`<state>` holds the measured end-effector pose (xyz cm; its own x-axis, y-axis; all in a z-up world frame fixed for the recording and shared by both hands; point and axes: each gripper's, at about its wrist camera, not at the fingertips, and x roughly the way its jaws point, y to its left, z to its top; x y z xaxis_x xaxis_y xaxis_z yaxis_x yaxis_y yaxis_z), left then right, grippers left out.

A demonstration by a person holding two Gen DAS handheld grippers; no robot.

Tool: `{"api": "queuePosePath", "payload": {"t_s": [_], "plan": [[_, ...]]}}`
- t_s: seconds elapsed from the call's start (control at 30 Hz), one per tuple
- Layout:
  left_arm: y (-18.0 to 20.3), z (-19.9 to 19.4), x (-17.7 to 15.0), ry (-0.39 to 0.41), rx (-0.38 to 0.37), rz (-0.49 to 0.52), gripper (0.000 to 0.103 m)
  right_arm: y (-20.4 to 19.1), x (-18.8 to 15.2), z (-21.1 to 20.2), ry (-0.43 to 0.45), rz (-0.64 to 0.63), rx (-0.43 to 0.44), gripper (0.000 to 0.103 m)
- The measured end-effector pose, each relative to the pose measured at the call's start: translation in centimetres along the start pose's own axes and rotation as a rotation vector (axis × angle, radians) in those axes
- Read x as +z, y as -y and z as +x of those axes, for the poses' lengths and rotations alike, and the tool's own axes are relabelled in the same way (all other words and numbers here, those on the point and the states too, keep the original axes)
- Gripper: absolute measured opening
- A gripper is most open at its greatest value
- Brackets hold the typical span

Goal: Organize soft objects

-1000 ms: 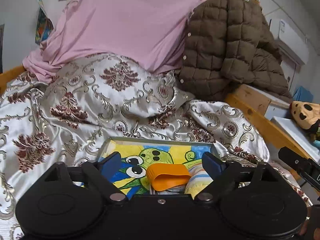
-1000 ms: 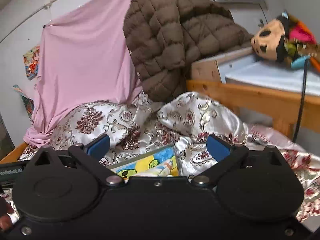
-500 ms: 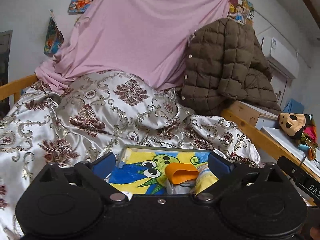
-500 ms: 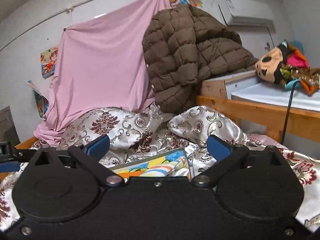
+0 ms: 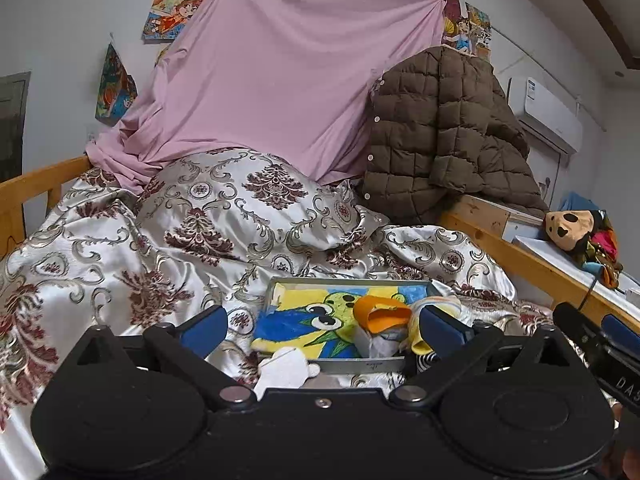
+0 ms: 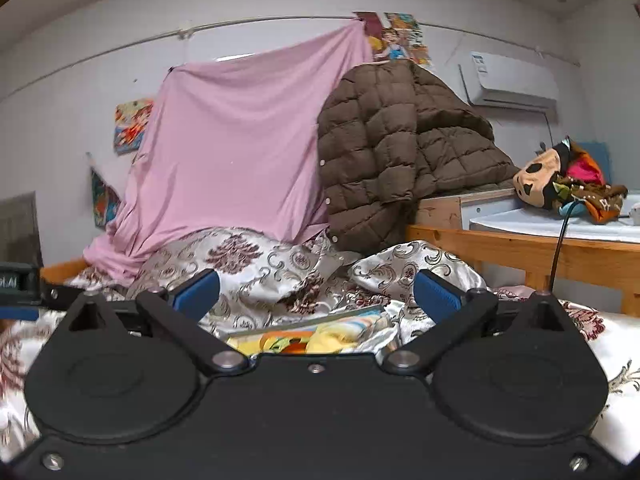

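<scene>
My left gripper (image 5: 322,330) has just been spreading wide, nothing between its pads, and my right gripper (image 6: 316,294) gapes empty too; the socks (image 5: 400,326) lie gathered in the tray (image 5: 352,364) on the quilt (image 5: 160,248), contained.

Premises: a domestic bedroom. Evidence: wooden bed frame (image 5: 38,184) carrying a rumpled damask bedspread (image 5: 120,248), quilted brown jacket (image 5: 440,136) piled alongside, cartoon posters (image 5: 168,12) and a wall air conditioner (image 6: 512,80).
</scene>
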<state>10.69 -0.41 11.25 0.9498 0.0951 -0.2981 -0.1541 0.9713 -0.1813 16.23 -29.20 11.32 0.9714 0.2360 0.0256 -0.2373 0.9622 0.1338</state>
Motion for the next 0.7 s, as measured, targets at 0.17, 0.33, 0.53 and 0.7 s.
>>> {"api": "queuePosePath", "payload": {"t_s": [0.17,0.33,0.53,0.7], "plan": [[-1.4,-1.6,-1.6,-0.005,0.003,0.008,0.102,-1.8,-0.7,-1.6,-0.017,-0.047,0.014,0.102],[-2.9,-2.9,-3.2,-0.016,0.022,0.035,0.102,-3.1,-1.2,-2.8,-0.033,-0.082,0.017,0.102],[-5.1,-3.9,-4.4,-0.042,0.049,0.055,0.102,-4.5,-1.9,-4.5,-0.077,-0.095,0.009,0.102],[-6.3,-4.1,-5.2,-0.077,0.049,0.073,0.102,-5.4,-2.5,-5.2,-0.122,-0.108,0.013,0.102]]}}
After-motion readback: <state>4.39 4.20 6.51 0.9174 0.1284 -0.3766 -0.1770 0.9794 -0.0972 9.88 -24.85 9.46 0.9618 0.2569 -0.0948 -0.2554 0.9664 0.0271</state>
